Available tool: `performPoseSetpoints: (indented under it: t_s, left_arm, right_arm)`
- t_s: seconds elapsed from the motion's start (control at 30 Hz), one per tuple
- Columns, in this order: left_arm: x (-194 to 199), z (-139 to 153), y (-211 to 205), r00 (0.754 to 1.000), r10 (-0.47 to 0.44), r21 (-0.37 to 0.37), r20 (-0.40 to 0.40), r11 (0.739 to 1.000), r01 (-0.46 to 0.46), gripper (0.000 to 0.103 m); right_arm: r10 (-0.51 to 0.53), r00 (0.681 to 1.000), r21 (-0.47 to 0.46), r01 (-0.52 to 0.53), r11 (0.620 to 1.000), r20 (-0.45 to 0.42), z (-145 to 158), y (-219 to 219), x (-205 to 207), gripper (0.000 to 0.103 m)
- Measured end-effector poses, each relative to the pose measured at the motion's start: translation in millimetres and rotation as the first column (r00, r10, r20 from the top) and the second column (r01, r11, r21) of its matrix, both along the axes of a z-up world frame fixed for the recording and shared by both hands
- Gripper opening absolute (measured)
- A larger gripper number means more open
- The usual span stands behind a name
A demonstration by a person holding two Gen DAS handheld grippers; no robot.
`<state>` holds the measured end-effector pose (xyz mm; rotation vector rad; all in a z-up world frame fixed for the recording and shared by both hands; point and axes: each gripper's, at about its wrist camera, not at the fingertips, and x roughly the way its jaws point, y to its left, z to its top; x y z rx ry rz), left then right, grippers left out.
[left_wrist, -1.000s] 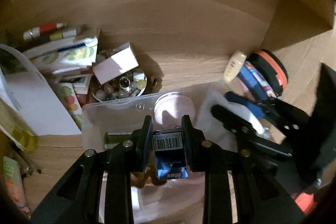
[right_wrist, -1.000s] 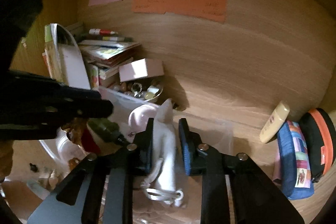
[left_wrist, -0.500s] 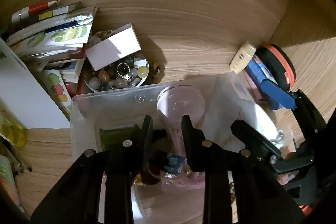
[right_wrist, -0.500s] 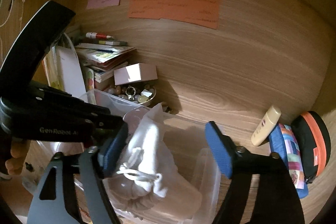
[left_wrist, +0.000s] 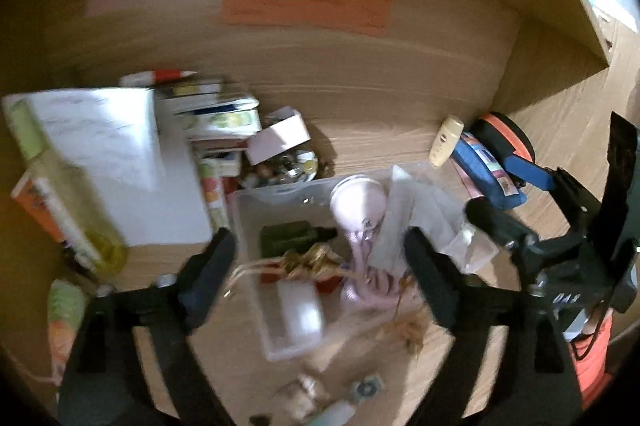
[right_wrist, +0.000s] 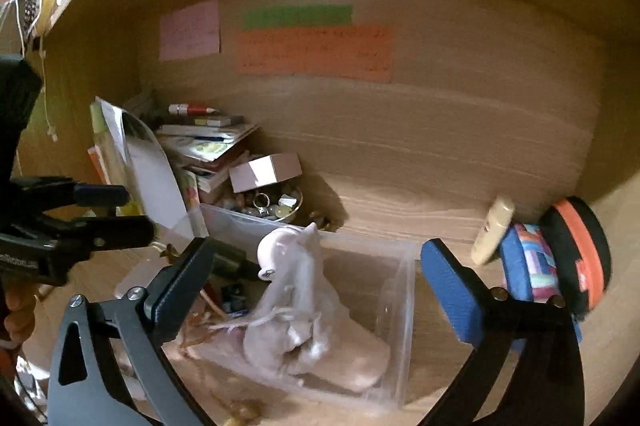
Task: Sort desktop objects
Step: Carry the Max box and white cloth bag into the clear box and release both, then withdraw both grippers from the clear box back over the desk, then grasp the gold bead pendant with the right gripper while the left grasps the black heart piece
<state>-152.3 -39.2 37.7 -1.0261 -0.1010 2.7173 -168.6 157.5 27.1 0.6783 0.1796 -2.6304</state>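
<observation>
The sorting looks partly done, judging by how things lie; the clear bin (right_wrist: 404, 290) already holds a white drawstring pouch (right_wrist: 304, 330), a pink fan (left_wrist: 358, 198), a dark green bottle (left_wrist: 290, 234), some gold-coloured trinkets (left_wrist: 310, 262) and a small blue box (right_wrist: 234, 296); what seems left sits outside it. Beyond the right fingertips a cream tube (right_wrist: 492, 230) leans by a blue pencil case (right_wrist: 528, 262) and an orange-rimmed case (right_wrist: 576, 246); nearer than the left fingers, small bits (left_wrist: 308, 392) lie loose on the desk (left_wrist: 400, 142) (too blurred to name). Past the bin's far left corner stand a dish of beads (right_wrist: 272, 206), a small pink box (right_wrist: 266, 170) and a stack of books (right_wrist: 208, 146); whether those are to be sorted I cannot tell.

The left gripper (left_wrist: 318, 264) hangs above the bin looking steeply down, its fingers spread wide and holding nothing; the bin's contents lie between and below the tips. The right gripper (right_wrist: 316, 270) points forward and slightly down at the bin from the near side, fingers likewise spread wide and empty; the pouch lies between them, touching neither. Each gripper shows at the edge of the other's view, the two near one another over the bin.
</observation>
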Motion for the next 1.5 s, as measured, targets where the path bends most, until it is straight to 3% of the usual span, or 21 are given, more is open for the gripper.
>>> performPoseSetpoints:
  t_s: [0.27,0.43,0.57,0.77,0.8,0.87,0.9,1.07,1.17,1.23,1.33,1.5]
  left_arm:
    - [43,-22,-37,0.998,0.047,-0.035,0.029,0.998,-0.046,0.096]
    - [62,-56,-55,0.992,0.097,-0.076,0.084,0.993,-0.091,0.096]
    - [71,-86,-68,0.982,0.122,-0.085,0.146,0.990,-0.110,0.096]
    - [86,-109,-77,0.979,0.102,-0.071,0.175,0.993,-0.091,0.096]
    - [87,-110,-77,0.980,0.094,-0.071,0.173,0.994,-0.083,0.096]
    - [88,-112,-74,0.983,0.080,-0.081,0.166,0.994,-0.067,0.089]
    - [89,-113,-72,0.984,0.071,-0.091,0.166,0.994,-0.056,0.080]
    - [89,-121,-58,0.985,0.021,-0.133,0.169,0.991,0.002,0.071]
    - [88,-126,-51,0.984,-0.005,-0.149,0.179,0.988,0.032,0.061]
    - [84,-130,-49,0.980,-0.014,-0.141,0.198,0.989,0.043,0.047]
    - [81,-130,-50,0.981,-0.005,-0.124,0.195,0.992,0.030,0.038]
    - [84,-130,-43,0.982,-0.015,-0.152,0.186,0.987,0.043,0.029]
  right_arm:
    - [0.002,1.000,0.002,-0.002,1.000,0.023,-5,7,44,0.103]
    - [0.038,0.999,-0.007,-0.038,0.999,0.011,-19,7,77,0.103]
    - [0.063,0.998,0.065,-0.063,0.996,0.008,-43,-6,98,0.103]
    - [0.080,0.984,0.125,-0.100,0.987,0.157,-87,-22,88,0.099]
    - [0.080,0.979,0.126,-0.105,0.986,0.185,-92,-22,83,0.093]
    - [0.071,0.970,0.139,-0.106,0.985,0.234,-102,-23,73,0.079]
    - [0.071,0.965,0.144,-0.110,0.983,0.254,-106,-24,67,0.070]
    - [0.079,0.955,0.148,-0.125,0.981,0.286,-115,-27,61,0.062]
    - [0.080,0.951,0.152,-0.129,0.980,0.298,-118,-30,59,0.059]
    - [0.086,0.946,0.152,-0.139,0.978,0.313,-122,-32,56,0.053]
    - [0.090,0.937,0.143,-0.146,0.979,0.337,-126,-35,50,0.048]
    - [0.088,0.925,0.132,-0.146,0.981,0.369,-134,-38,43,0.032]
